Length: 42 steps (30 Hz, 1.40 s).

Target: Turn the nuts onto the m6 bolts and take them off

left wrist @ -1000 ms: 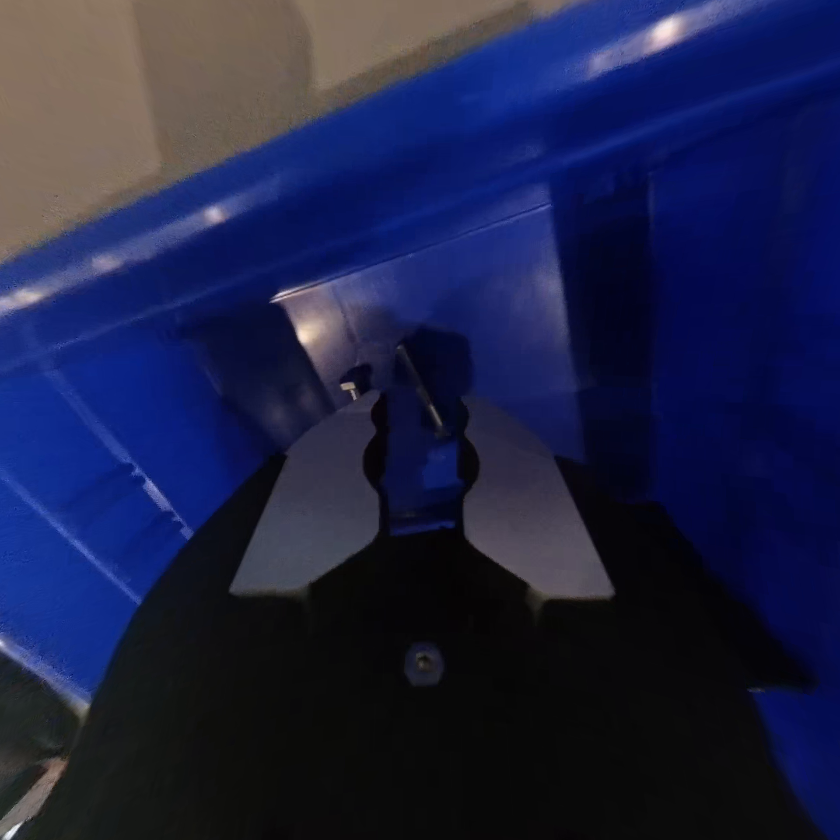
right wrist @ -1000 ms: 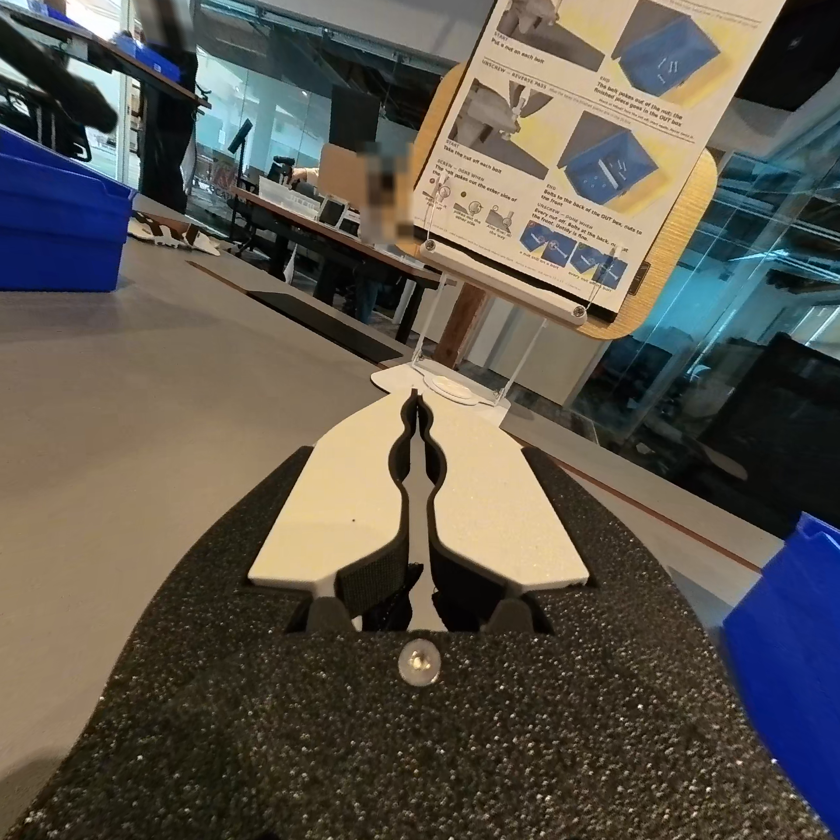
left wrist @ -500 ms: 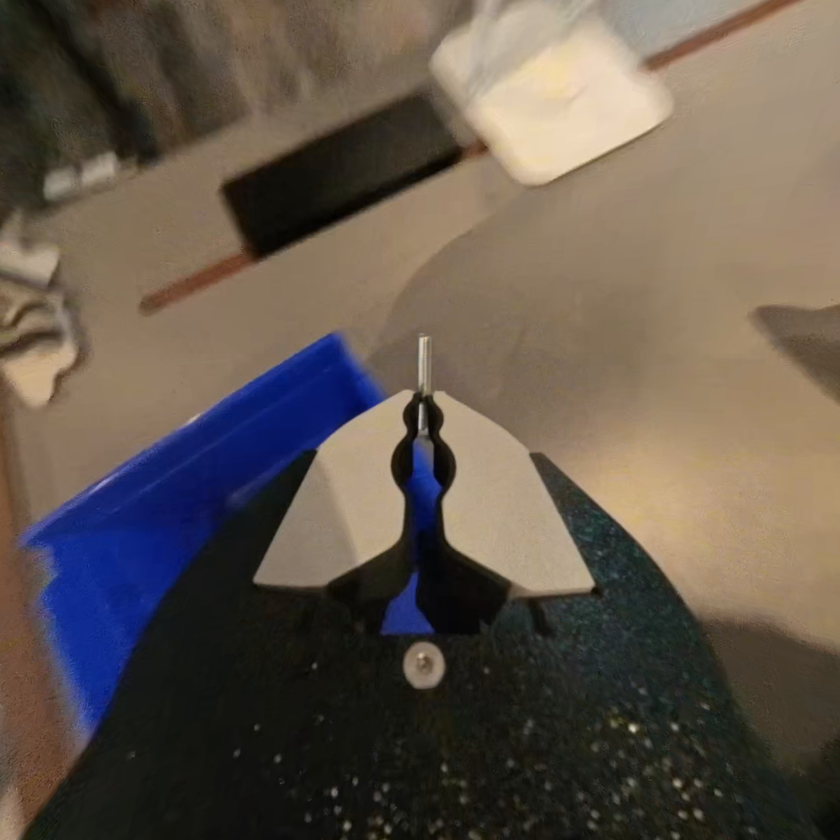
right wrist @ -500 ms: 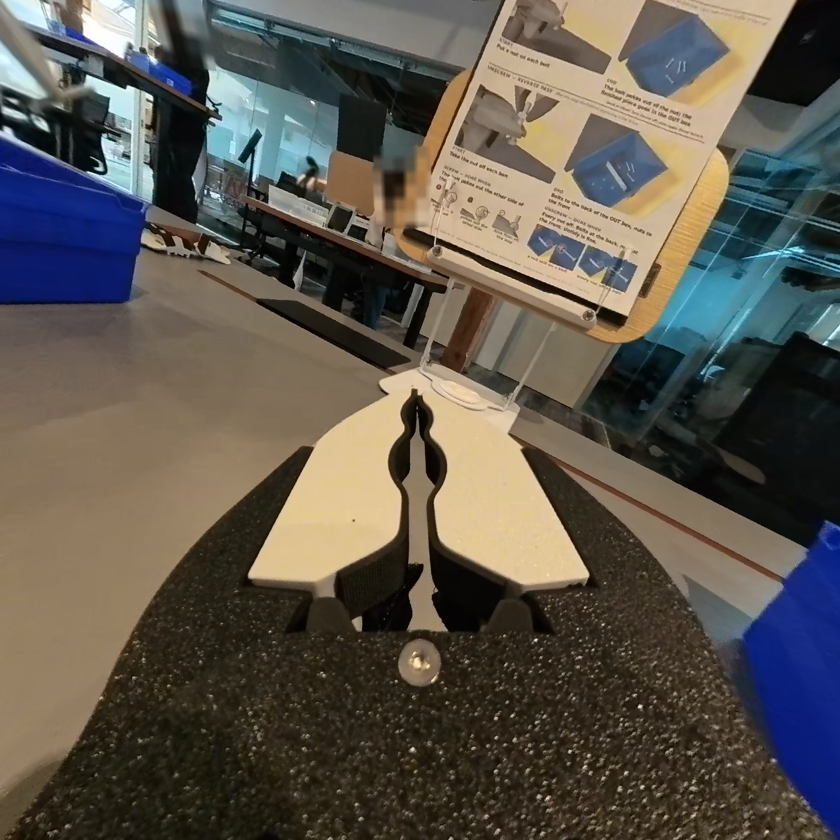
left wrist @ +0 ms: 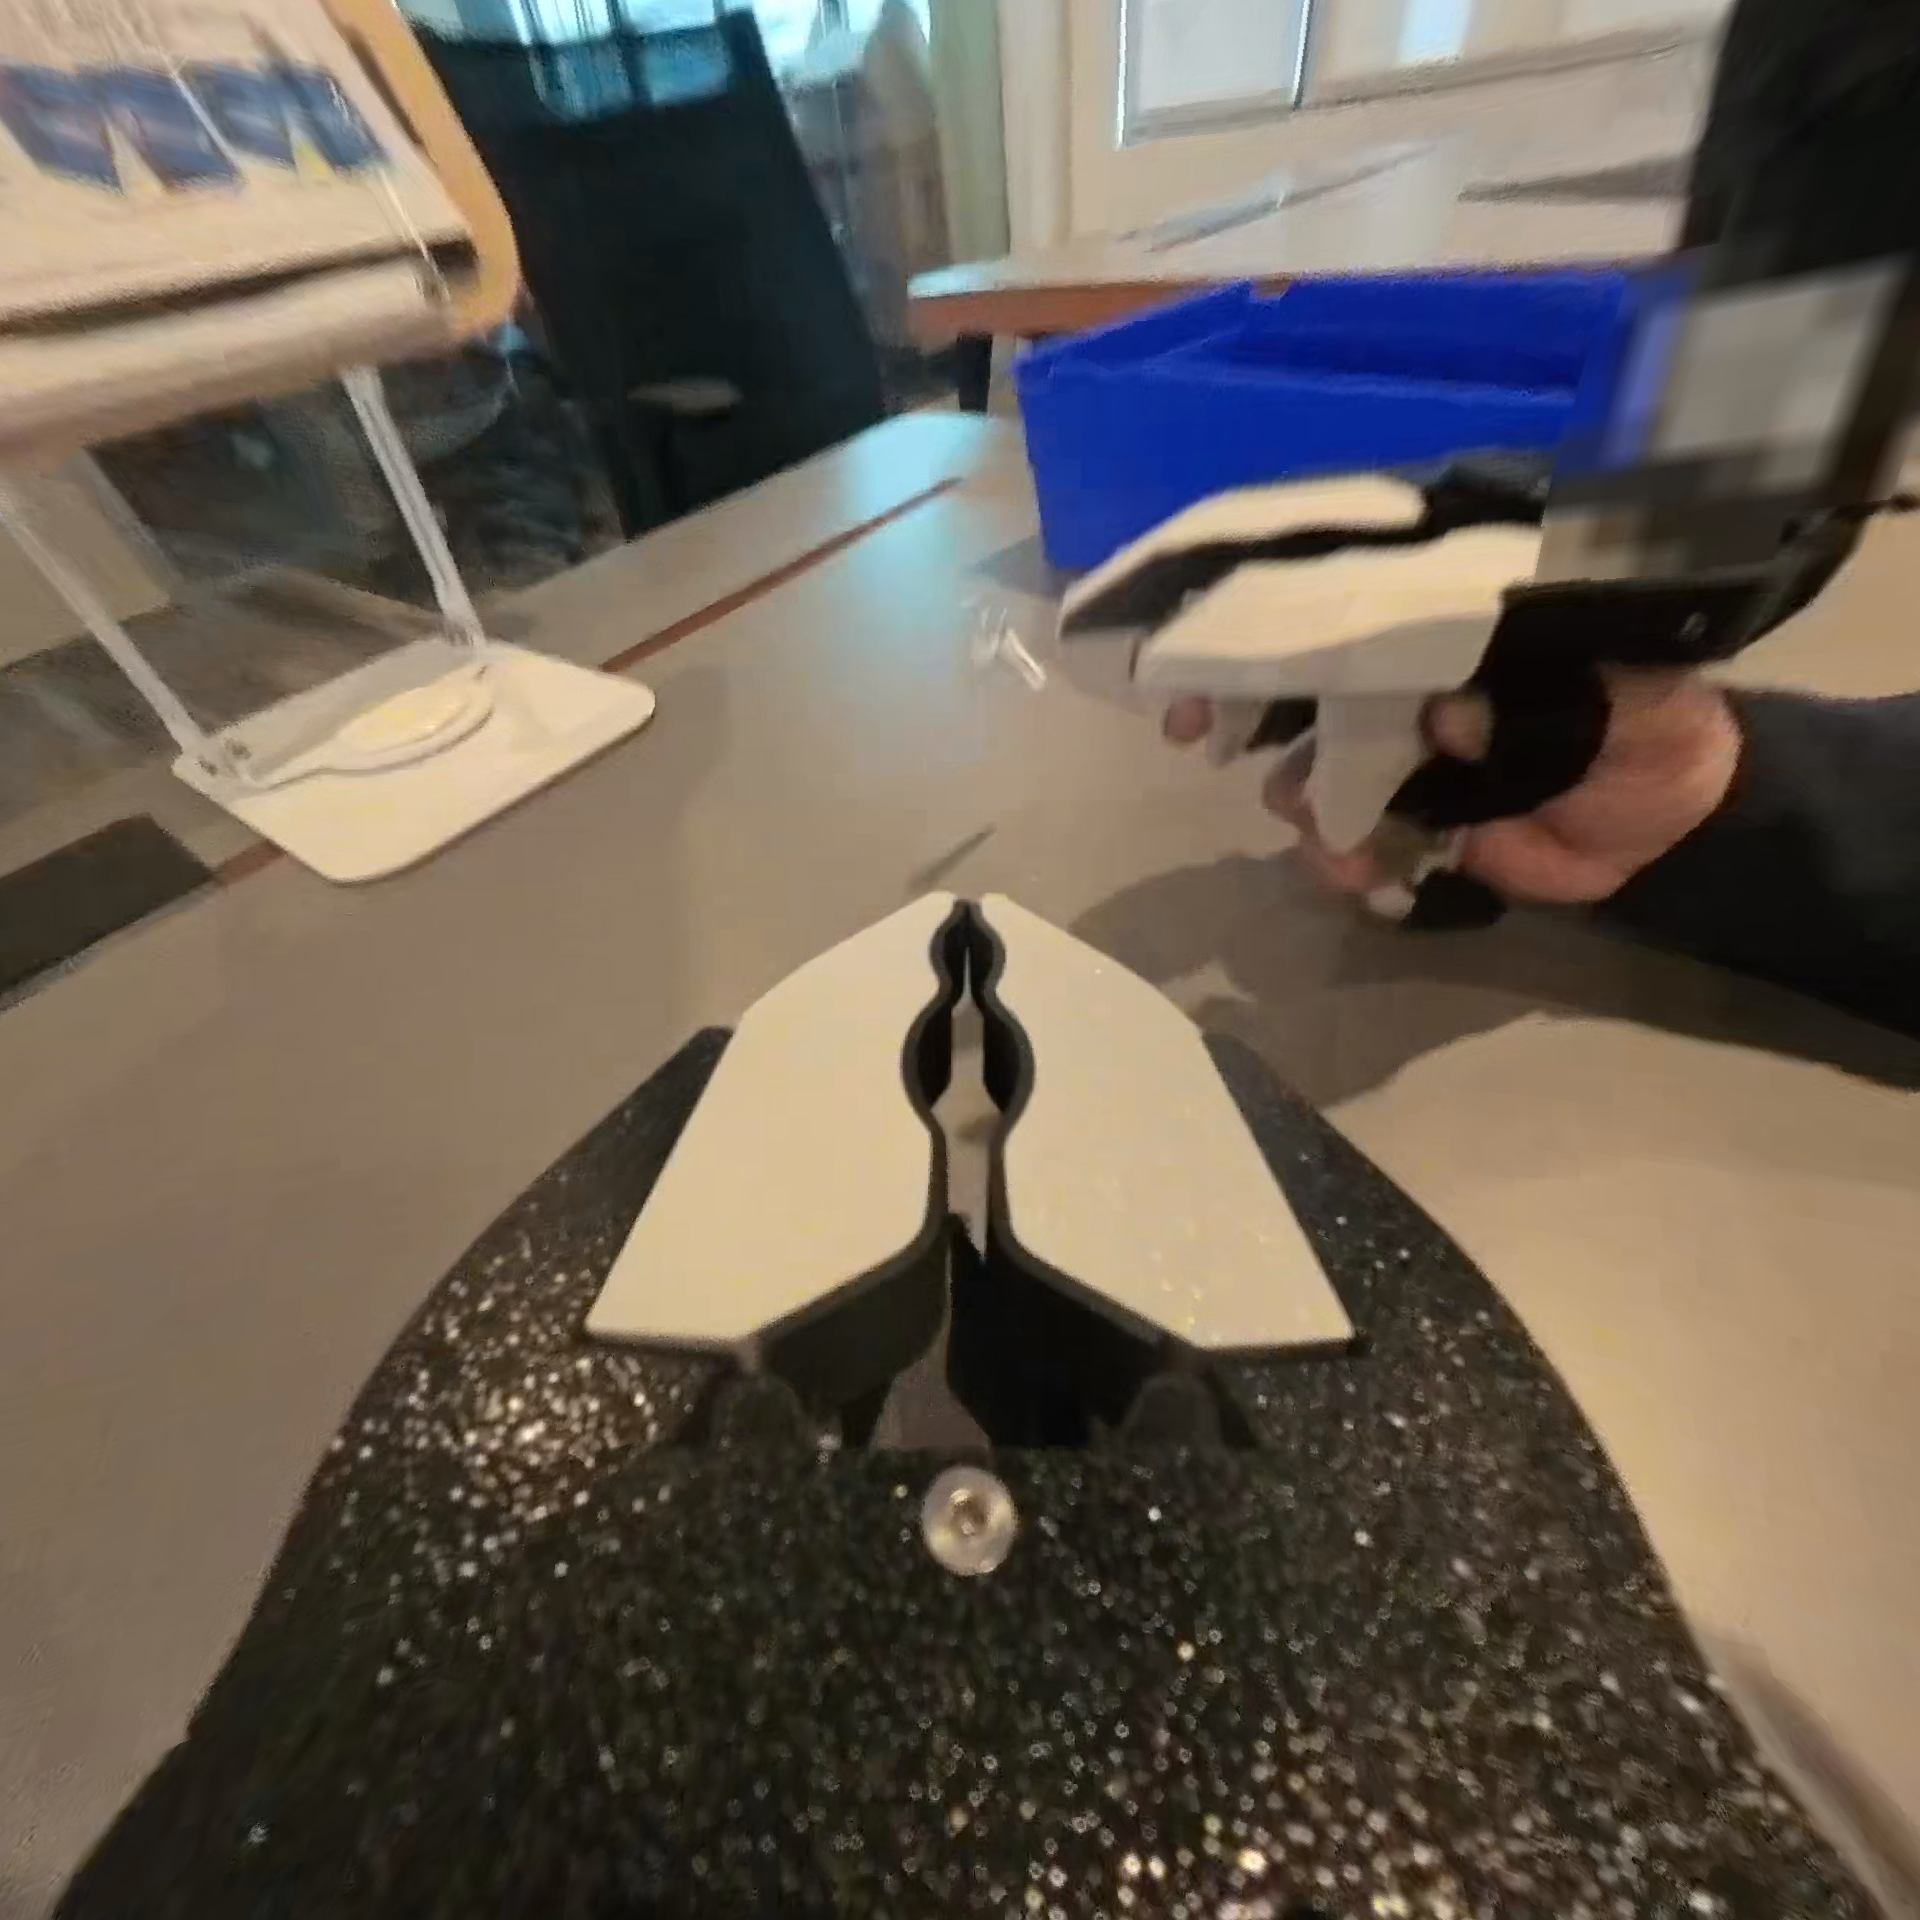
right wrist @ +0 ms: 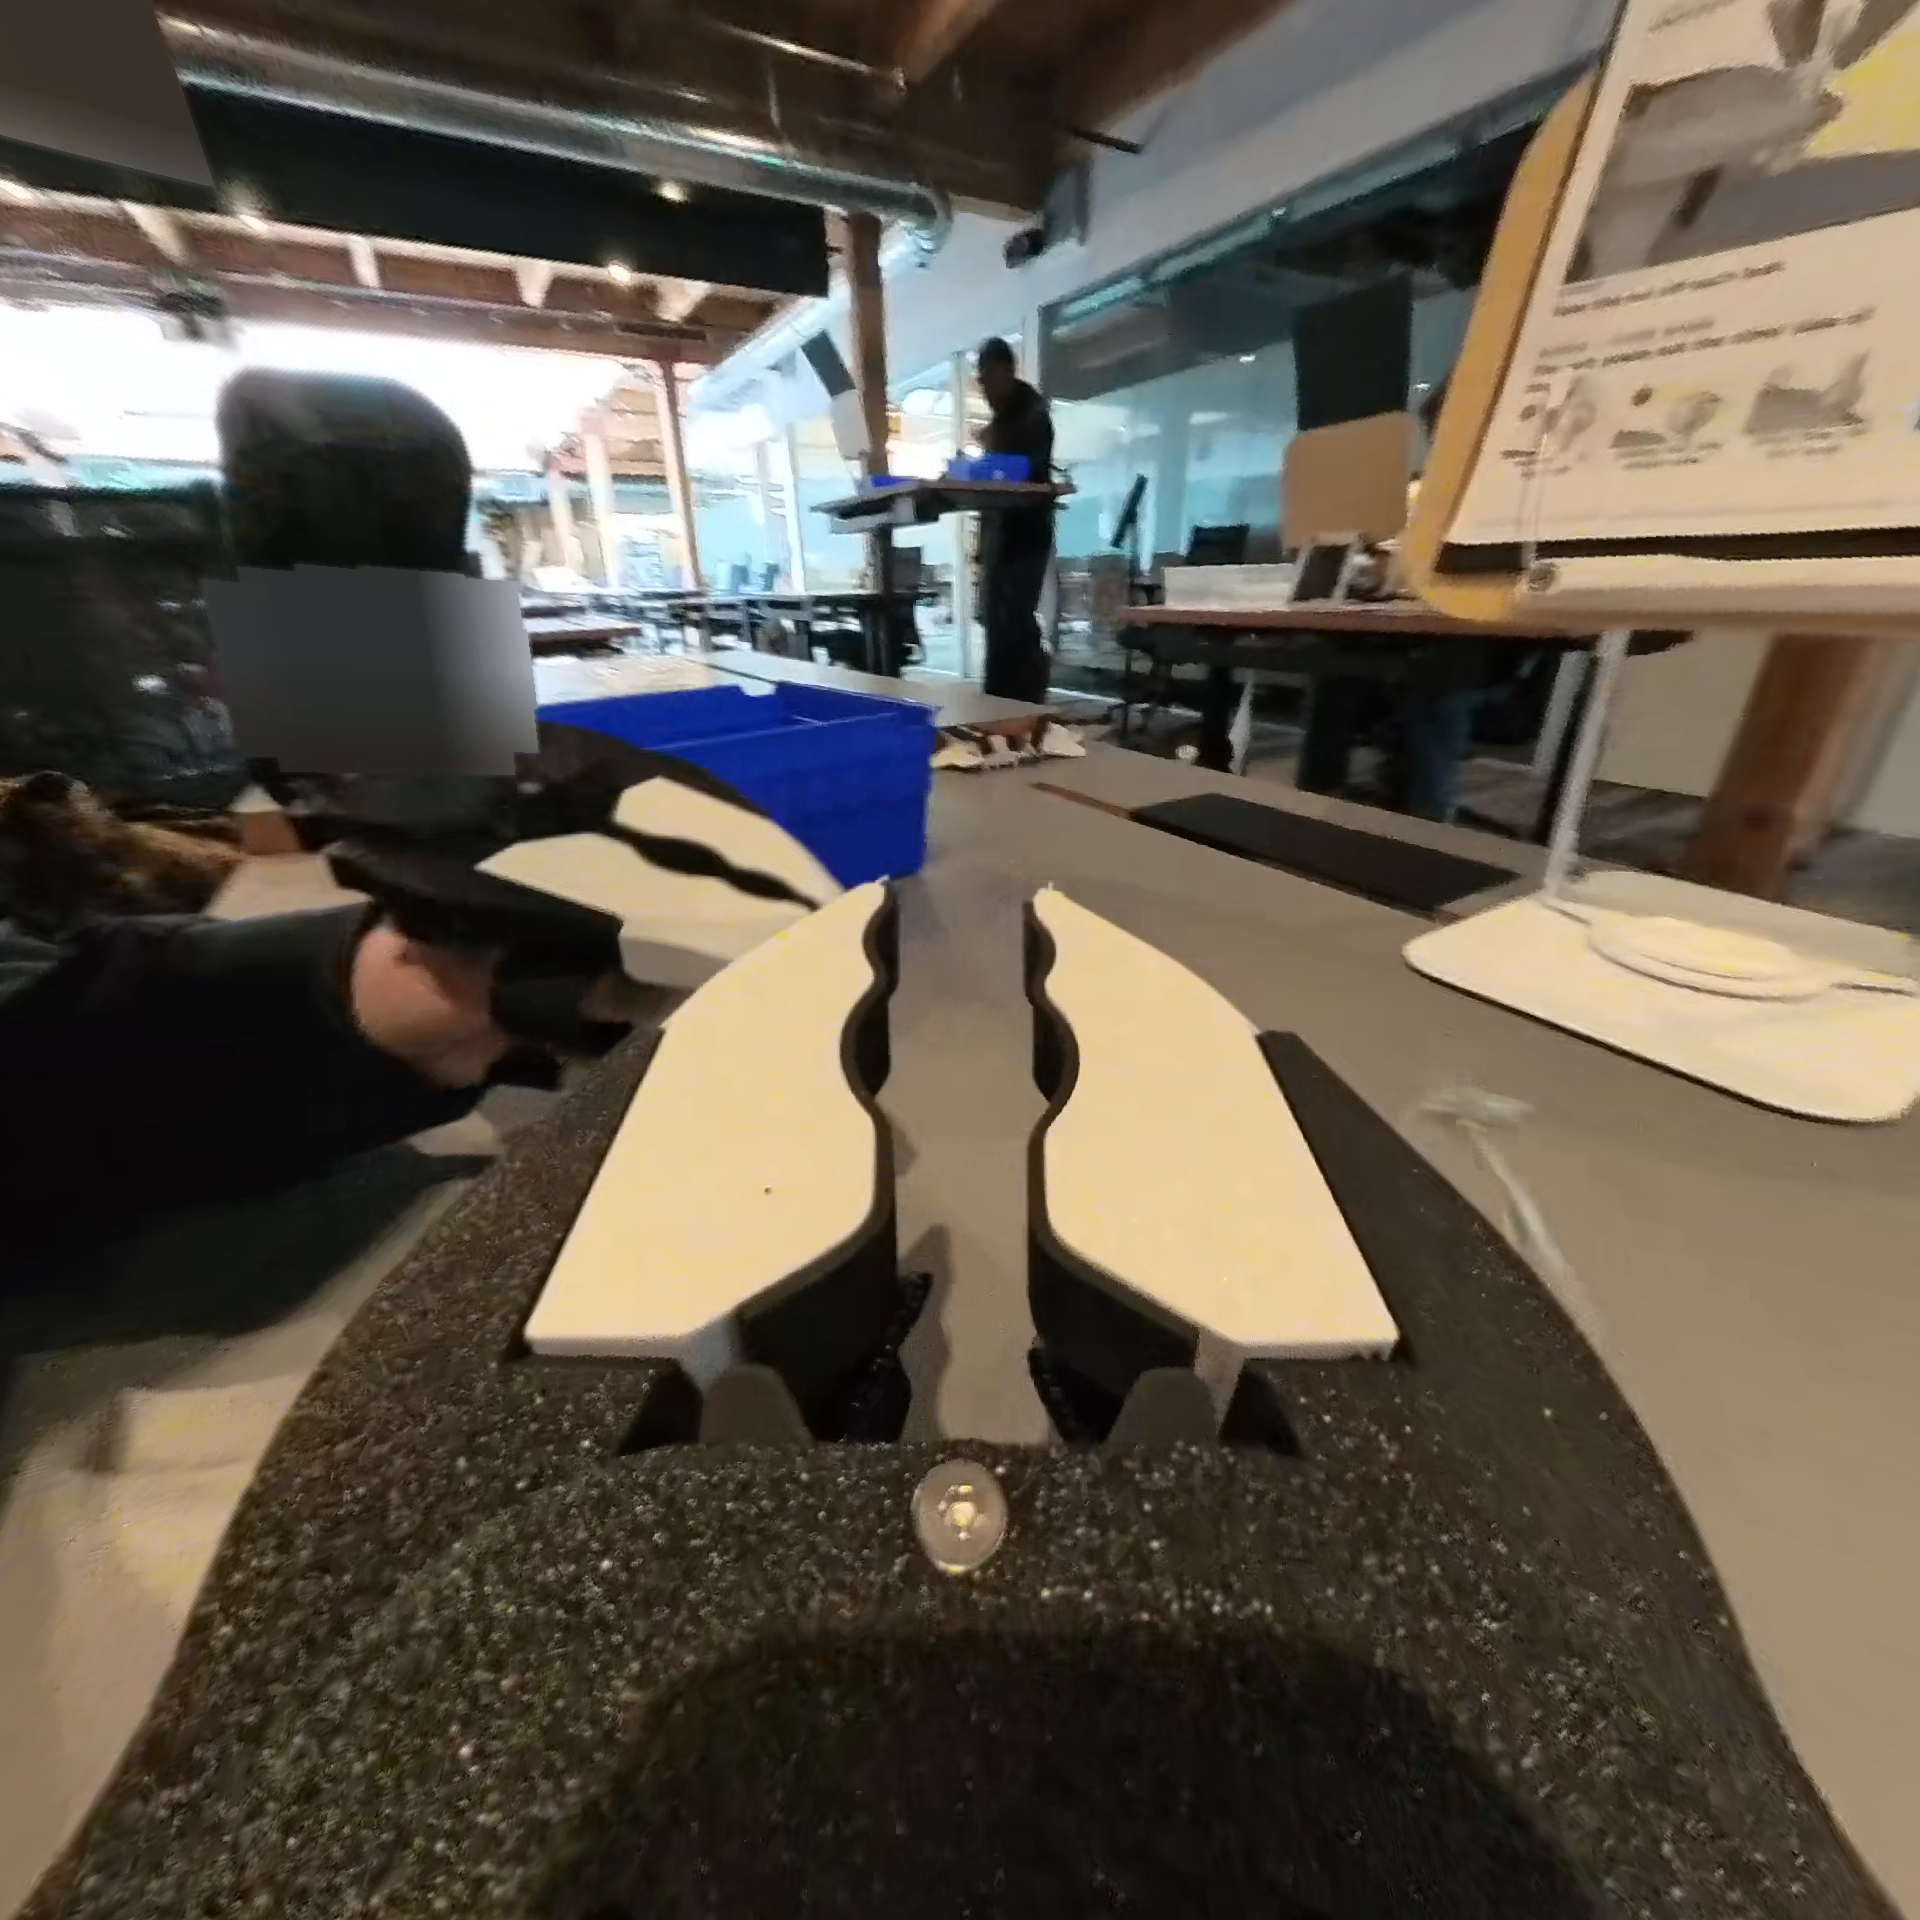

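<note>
Grey tabletop (right wrist: 1195, 862) near — far off, desks (right wrist: 1351, 623), glass walls (right wrist: 1164, 374), wooden beams (right wrist: 457, 260), a ceiling duct (right wrist: 582, 156), bright daylight left.

An open-plan workshop or lab. Rows of desks (right wrist: 1351, 623), exposed ceiling ducts (right wrist: 623, 156), glass partitions (right wrist: 1164, 416). Blue parts bins (right wrist: 790, 748) and an instruction sheet (right wrist: 1714, 260) on the grey bench (right wrist: 1195, 904).

blue bin (left wrist: 1299, 416), grey table (left wrist: 520, 1039) — white-fingered gripper (left wrist: 968, 914)
</note>
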Tool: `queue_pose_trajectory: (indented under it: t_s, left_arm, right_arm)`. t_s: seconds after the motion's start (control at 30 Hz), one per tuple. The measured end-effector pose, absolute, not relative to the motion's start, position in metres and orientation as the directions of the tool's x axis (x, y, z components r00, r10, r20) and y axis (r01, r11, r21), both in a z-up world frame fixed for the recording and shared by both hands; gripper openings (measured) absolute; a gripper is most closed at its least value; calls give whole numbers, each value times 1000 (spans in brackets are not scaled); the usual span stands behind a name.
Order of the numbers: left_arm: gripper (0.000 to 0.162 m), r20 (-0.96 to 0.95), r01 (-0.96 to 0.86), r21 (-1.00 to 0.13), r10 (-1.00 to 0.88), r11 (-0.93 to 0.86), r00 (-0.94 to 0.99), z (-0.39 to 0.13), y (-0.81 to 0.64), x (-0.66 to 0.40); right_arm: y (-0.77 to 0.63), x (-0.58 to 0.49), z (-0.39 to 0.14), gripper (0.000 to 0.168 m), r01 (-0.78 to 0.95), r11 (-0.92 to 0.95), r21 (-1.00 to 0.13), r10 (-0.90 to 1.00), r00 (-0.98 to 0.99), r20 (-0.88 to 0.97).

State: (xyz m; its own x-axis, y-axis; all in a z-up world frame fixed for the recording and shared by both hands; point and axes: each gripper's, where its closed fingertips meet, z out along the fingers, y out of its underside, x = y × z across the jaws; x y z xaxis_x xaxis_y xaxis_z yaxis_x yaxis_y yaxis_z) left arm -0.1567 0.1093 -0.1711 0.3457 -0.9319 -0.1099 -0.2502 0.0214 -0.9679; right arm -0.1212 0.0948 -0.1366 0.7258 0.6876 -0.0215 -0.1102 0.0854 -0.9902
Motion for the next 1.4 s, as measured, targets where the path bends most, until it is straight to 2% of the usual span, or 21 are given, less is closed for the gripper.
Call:
queue_pose_trajectory:
  t_s: [0.17,0.33,0.67,0.77,0.93,1.1,1.2,1.23,1.3,1.4]
  left_arm:
    - [0,-95,-280,-960,-923,-14,372,-187,119,-162]
    - [0,-146,-276,-960,-909,36,391,-185,117,-161]
    - [0,-149,-276,-961,-901,35,408,-188,118,-161]
    - [0,-142,-272,-962,-897,26,419,-190,120,-162]
    - [0,-167,-269,-962,-881,47,442,-189,123,-163]
    - [0,-195,-280,-957,-877,73,439,-189,122,-162]
    - [0,-207,-278,-957,-874,86,439,-188,121,-162]
    - [0,-209,-277,-957,-873,89,440,-188,121,-162]
    - [0,-210,-274,-957,-872,91,442,-187,121,-162]
    - [0,-209,-266,-959,-875,96,437,-186,120,-162]
  right_arm:
    - [115,-79,-142,9,-68,71,-995,493,870,-24]
    - [117,-71,-147,5,-102,32,-994,484,872,-74]
    - [119,-58,-146,0,23,89,-996,362,931,54]
    - [122,-43,-146,0,62,84,-995,262,962,82]
    - [127,35,-169,8,123,-105,-987,-127,983,136]
    - [120,79,-201,22,69,-340,-938,-280,945,171]
    - [112,98,-220,39,26,-472,-881,-324,925,200]
    - [108,106,-225,39,2,-506,-863,-353,912,210]
    - [99,123,-234,27,-83,-551,-830,-439,875,204]
    - [101,130,-242,30,-128,-608,-783,-454,866,211]
